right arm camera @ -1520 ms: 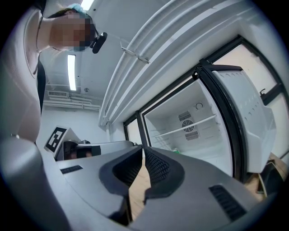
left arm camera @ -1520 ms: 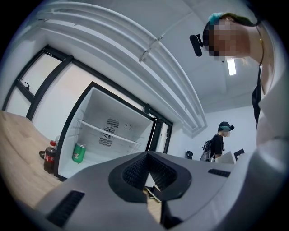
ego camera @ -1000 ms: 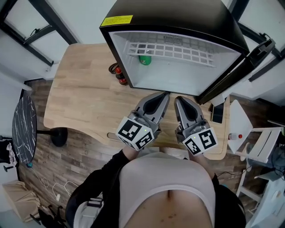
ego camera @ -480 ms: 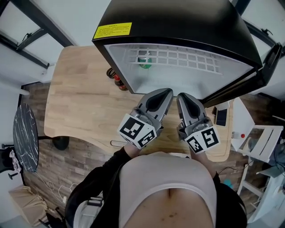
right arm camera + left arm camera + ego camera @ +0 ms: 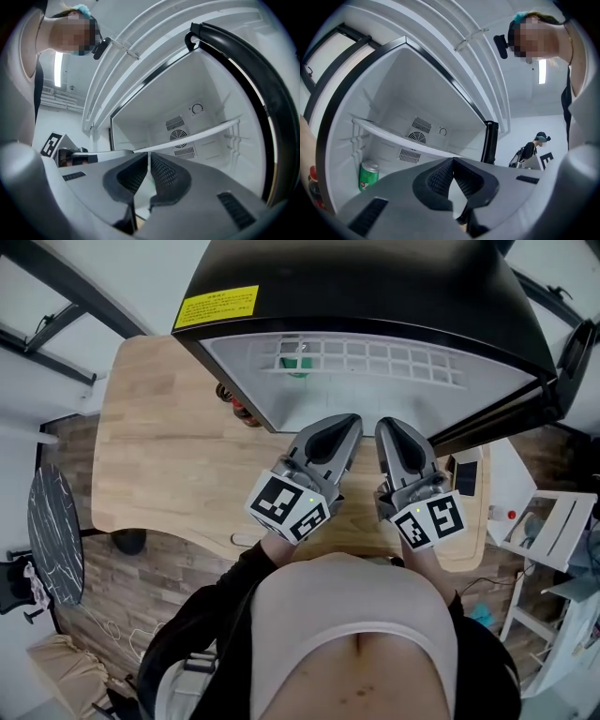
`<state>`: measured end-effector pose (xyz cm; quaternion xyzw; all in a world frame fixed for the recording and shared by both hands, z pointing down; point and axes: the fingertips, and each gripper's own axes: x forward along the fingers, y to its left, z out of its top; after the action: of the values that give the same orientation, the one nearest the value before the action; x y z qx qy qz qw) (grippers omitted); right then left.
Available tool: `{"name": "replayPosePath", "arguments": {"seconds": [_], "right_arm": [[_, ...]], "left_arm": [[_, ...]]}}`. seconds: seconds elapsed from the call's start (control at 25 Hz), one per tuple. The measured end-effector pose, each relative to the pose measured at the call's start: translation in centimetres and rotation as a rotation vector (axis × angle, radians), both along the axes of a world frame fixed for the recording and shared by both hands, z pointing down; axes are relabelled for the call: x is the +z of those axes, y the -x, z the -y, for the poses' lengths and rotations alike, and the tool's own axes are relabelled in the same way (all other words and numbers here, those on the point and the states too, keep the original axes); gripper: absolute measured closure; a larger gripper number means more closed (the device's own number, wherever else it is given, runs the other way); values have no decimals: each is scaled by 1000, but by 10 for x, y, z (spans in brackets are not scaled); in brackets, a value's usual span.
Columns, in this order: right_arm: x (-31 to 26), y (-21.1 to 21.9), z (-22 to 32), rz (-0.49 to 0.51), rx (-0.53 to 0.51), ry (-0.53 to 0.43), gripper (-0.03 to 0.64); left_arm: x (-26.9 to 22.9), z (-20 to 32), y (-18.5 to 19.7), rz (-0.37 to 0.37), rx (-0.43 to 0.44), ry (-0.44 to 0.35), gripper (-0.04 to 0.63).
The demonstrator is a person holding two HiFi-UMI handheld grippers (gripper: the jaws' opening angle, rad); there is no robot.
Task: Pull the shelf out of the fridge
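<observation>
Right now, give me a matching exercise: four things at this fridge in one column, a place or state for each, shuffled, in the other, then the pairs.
Things:
1. green can
2. white shelf
3. yellow label
4. left claw

Places or states:
A. on top of the black fridge
B. shut, holding nothing
C. inside the fridge, under the white shelf
D. across the fridge interior, above the green can

Pairs: 1-C, 2-D, 3-A, 4-B
</observation>
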<state>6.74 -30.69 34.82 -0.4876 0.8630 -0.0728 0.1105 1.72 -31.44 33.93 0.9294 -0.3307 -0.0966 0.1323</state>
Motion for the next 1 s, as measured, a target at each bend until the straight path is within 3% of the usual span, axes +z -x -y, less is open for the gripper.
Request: {"name": "replayPosePath", "arguments": {"seconds": [0.36,0.48,0.52,0.56,0.6,0.8,1.0], "right_arm": [[5,-5,12,-16,-16,63,575],[4,-6,20,6,-22,72,574],[4,-7,23,22,-22,79,568],[4,-8,26,38,-20,85,520],[4,-10,28,55,-16,92,462],[0,-22,42,163,8,126,409],[-7,-28,56,236,28,139,374]], "left_arm": [[4,12,-1,46,-75,47,588],[2,23,1,18,-101,65,583],[1,26,2,6,-110,74,532],[1,28,2,-2,-118,83,452],[0,30,2,-7,-125,89,427],[2,39,3,-37,-150,125,404],[-2,56,10,-102,-183,154,339]]}}
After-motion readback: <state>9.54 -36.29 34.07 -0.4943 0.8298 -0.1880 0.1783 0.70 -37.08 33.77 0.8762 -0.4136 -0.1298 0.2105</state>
